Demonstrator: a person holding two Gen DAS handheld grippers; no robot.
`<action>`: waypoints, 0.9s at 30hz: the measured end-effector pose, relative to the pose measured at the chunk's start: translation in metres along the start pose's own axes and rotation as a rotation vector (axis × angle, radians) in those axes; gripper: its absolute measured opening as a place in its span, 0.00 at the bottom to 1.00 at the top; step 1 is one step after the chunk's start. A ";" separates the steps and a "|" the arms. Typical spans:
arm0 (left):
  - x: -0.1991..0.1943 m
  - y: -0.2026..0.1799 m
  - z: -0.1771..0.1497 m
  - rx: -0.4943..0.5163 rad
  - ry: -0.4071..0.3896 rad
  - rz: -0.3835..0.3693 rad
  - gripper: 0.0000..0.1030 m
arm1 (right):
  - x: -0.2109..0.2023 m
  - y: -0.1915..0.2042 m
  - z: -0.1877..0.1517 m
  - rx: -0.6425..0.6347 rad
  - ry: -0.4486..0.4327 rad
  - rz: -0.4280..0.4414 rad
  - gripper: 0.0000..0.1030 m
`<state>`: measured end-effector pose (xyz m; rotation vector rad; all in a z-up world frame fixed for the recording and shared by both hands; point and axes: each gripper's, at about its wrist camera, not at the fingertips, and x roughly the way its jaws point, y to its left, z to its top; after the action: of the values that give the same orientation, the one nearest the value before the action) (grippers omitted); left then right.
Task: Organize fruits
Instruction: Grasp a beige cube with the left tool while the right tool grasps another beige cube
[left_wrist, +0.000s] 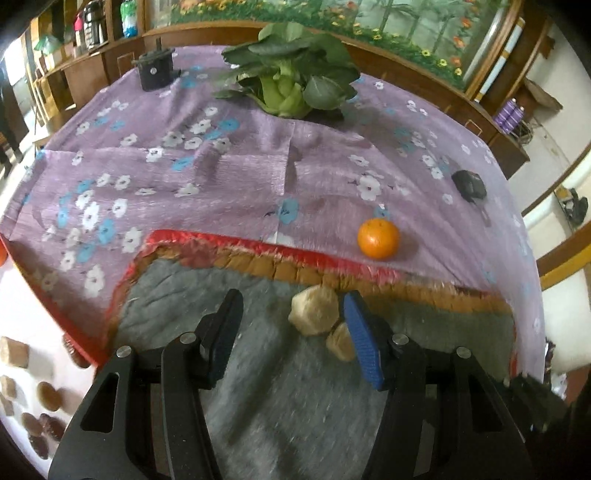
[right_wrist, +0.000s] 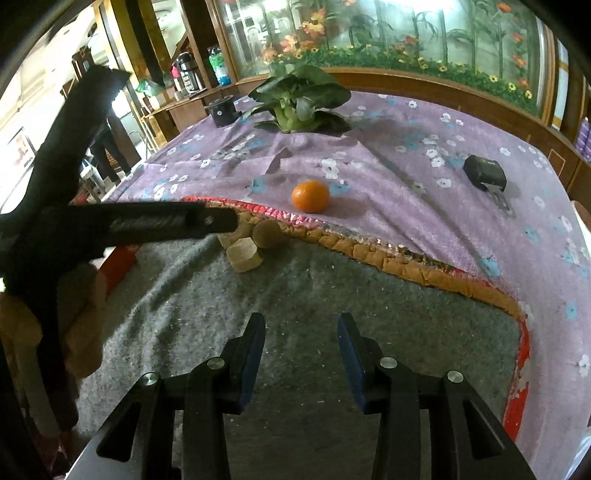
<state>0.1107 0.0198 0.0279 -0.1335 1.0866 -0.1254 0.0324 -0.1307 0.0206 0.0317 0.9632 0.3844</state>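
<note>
An orange mandarin (left_wrist: 378, 238) lies on the purple flowered cloth (left_wrist: 184, 166), just beyond the red-edged fold; it also shows in the right wrist view (right_wrist: 310, 196). A leafy green vegetable (left_wrist: 291, 70) lies at the far side, and shows in the right wrist view (right_wrist: 299, 98). My left gripper (left_wrist: 293, 314) is open and empty above the grey felt (left_wrist: 277, 387), its right finger beside tan wooden blocks (left_wrist: 314, 310). My right gripper (right_wrist: 301, 332) is open and empty over the felt (right_wrist: 314, 295). The left gripper's body (right_wrist: 122, 221) reaches in from the left, its tip at the blocks (right_wrist: 245, 254).
A black cylindrical object (left_wrist: 155, 70) stands at the far left of the table. A small black device (left_wrist: 469, 184) lies on the cloth at the right, also in the right wrist view (right_wrist: 484, 171). Wooden cabinets and a flowered glass panel stand behind. Small brown pieces (left_wrist: 48, 395) lie on the floor at left.
</note>
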 end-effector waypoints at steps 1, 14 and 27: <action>0.003 -0.001 0.001 -0.003 0.006 0.000 0.55 | 0.000 -0.002 0.000 0.004 -0.002 0.007 0.39; 0.011 -0.001 -0.002 0.025 0.026 -0.023 0.29 | 0.002 -0.006 0.002 0.007 -0.010 0.036 0.39; -0.011 0.013 -0.003 -0.042 0.023 -0.104 0.26 | 0.048 0.039 0.034 -0.126 -0.005 0.068 0.39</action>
<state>0.1034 0.0345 0.0335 -0.2272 1.1056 -0.1982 0.0719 -0.0740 0.0099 -0.0491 0.9328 0.5066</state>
